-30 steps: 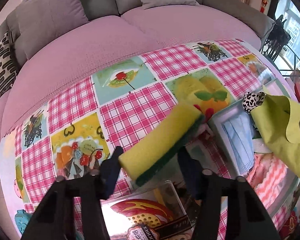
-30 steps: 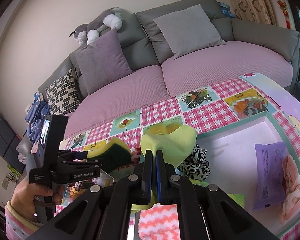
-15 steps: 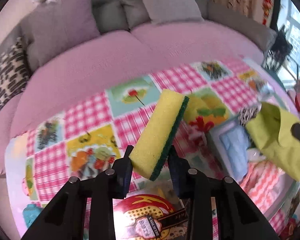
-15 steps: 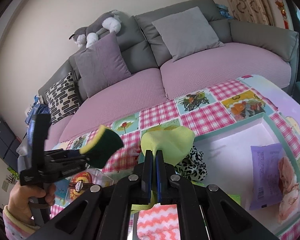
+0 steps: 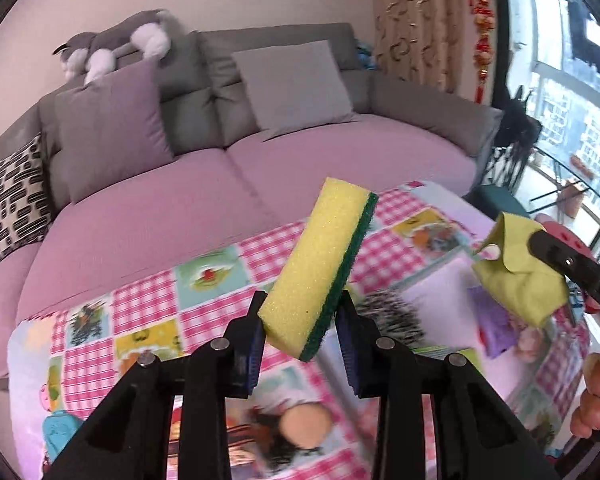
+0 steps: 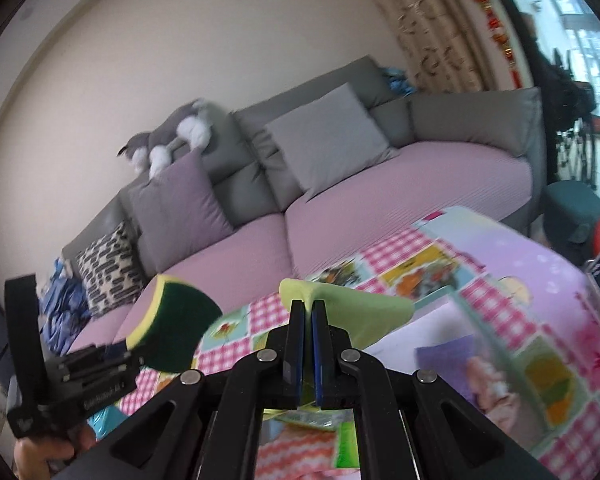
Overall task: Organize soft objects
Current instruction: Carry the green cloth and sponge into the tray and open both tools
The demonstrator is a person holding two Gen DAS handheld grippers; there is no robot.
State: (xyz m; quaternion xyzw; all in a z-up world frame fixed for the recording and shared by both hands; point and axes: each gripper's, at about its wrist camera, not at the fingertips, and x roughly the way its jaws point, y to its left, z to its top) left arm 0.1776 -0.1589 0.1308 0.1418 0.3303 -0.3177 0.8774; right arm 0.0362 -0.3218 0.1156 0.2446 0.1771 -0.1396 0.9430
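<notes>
A yellow sponge with a dark green scouring side is held up over the table, tilted with its far end to the right. My left gripper is shut on its lower end. From the right wrist view the sponge shows its green face at the left, with the left gripper under it. My right gripper is shut on a folded lime-green cloth, which fans out to the right past the fingertips. The left wrist view has that cloth hanging at the right from the right gripper.
The table wears a pink checked cloth with fruit pictures. A white tray with a mint rim holds a purple packet. A pink wavy cloth lies below my right gripper. Behind stands a sofa with cushions and a plush toy.
The left gripper closed on the sponge and lifted it off the table, tipping it more upright. Both grippers rose and tilted up, the right one still holding the green cloth.
</notes>
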